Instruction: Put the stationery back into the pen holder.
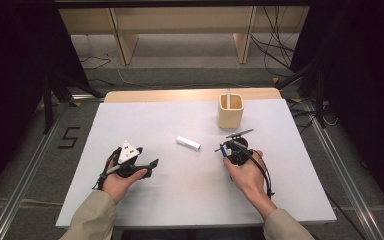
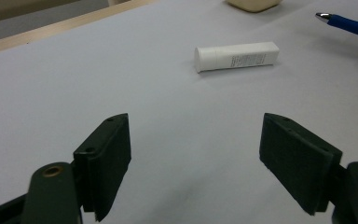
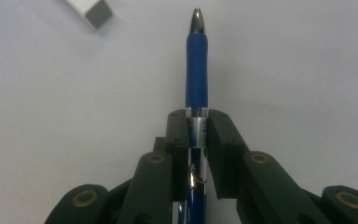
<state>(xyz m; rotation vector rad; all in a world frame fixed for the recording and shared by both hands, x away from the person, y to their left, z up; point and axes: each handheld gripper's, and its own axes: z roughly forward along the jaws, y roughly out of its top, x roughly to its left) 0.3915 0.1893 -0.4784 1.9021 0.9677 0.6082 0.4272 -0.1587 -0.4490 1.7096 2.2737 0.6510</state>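
Near the far edge of the surface (image 1: pixel 130 200), towards its right corner, the high view shows a square beige holder (image 1: pixel 230 113) with one white stick-like thing (image 1: pixel 228 97) standing in it. A white tube (image 1: pixel 188 143) lies mid-surface; the left tool (image 1: pixel 150 164) rests near the left edge, the right tool (image 1: pixel 222 149) closer to the holder. In the left gripper view the left tool (image 2: pixel 196 158) stands wide apart, nothing between; the tube (image 2: pixel 236 56) bears small print, too fine to read. In the right gripper view the right tool (image 3: pixel 198 122) is clamped on a blue pen (image 3: pixel 196 79), tip pointing away.
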